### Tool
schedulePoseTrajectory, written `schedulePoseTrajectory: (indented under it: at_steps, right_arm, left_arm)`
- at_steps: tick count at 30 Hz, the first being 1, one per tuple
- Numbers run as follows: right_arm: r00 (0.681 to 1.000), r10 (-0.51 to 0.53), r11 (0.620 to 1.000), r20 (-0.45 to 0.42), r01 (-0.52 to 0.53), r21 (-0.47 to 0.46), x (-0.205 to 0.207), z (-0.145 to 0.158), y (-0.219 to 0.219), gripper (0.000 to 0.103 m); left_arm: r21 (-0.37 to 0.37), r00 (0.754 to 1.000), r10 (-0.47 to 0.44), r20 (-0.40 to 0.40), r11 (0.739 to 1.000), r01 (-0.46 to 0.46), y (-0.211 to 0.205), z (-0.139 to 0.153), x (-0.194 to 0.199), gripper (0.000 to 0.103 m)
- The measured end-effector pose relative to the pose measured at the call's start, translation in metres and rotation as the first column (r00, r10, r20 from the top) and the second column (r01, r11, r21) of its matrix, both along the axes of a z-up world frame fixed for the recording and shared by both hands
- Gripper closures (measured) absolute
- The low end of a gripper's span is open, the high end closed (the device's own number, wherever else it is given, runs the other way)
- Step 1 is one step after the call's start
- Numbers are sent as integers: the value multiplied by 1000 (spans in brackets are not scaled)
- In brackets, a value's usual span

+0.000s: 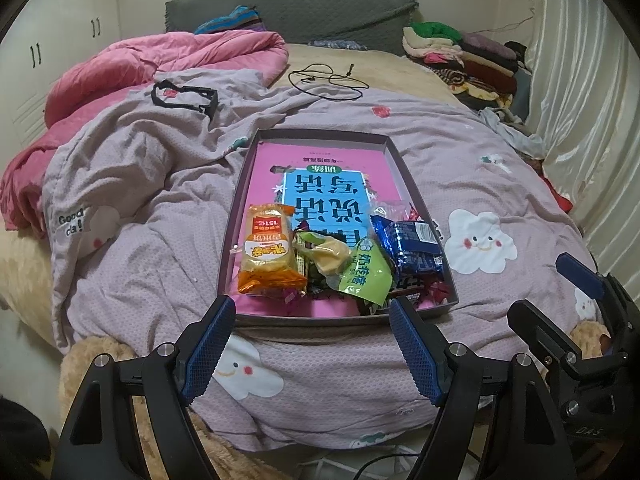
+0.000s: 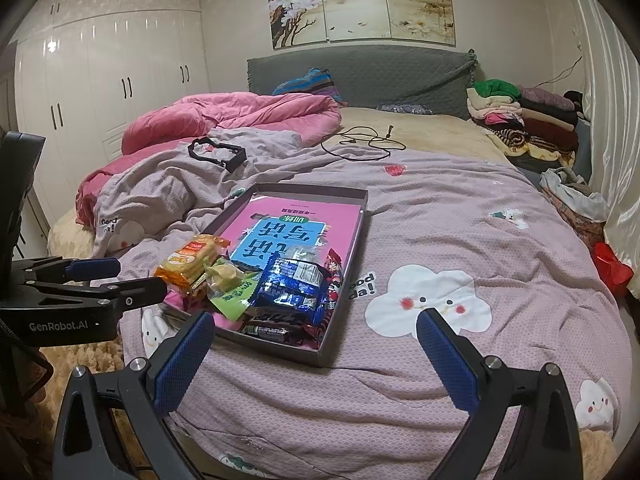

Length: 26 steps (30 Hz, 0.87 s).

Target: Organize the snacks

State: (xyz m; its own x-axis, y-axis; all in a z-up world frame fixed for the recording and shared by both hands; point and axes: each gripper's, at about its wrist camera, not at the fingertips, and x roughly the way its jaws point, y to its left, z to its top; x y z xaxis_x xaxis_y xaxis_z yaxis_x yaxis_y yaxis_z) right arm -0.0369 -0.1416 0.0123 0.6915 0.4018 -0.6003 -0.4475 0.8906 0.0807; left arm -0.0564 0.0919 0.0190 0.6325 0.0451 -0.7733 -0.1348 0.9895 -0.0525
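A shallow grey box tray point(image 1: 404, 168) point(image 2: 352, 236) with a pink book inside lies on the bed. Piled at its near end are an orange cracker pack point(image 1: 268, 256) point(image 2: 192, 264), a green packet point(image 1: 366, 276) point(image 2: 230, 300), a yellow-green packet point(image 1: 328, 254) point(image 2: 224, 274), a blue foil pack point(image 1: 412, 246) point(image 2: 290, 290) and darker wrappers. My left gripper point(image 1: 312, 344) hovers open just before the tray's near edge, nothing between its fingers. My right gripper point(image 2: 316, 356) hangs open over the quilt to the right of the tray, also empty.
The lilac quilt point(image 2: 440, 360) with cloud prints covers the bed. A pink duvet point(image 1: 140, 68), a black plastic frame point(image 1: 188, 98) and a black cable point(image 1: 328, 82) lie beyond the tray. Folded clothes point(image 1: 460, 56) stack at the far right beside a curtain. White wardrobes point(image 2: 100, 100) stand left.
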Motion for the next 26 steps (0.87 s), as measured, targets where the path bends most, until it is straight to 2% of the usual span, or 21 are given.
schedulePoseTrajectory:
  at_steps: [9,15,20,22,24,26]
  right_arm:
    - [1000,-8,1000,-1,8,0,1,-1,-1,1]
    - [1000,-22,1000,-1,22,-4,4,-3,-4,1]
    - [999,-34,999,-2,34,-11,7,-6,-5,1]
    - [999,-51,999,-3,51,-11,12,-8,-10,1]
    - [997,-77,997,-8,77,3,18,-10,-17,1]
    - [993,-121,992,-16,121,19,30,-12,-29,1]
  left_arm:
    - [26,1000,7,-9,1000,-7,0,-3,2,23]
    - [14,1000,1,-20,1000,0,1,-6,4,23]
    - [-24,999,-27,-17,999,27,6,-10,8,23]
    - [-74,999,-37,-32,997,35,13,-13,14,23]
    - [-96,1000,4,-4,995,-4,32,-10,21,23]
    - [-46,997,57,54,997,-54,57,-3,32,23]
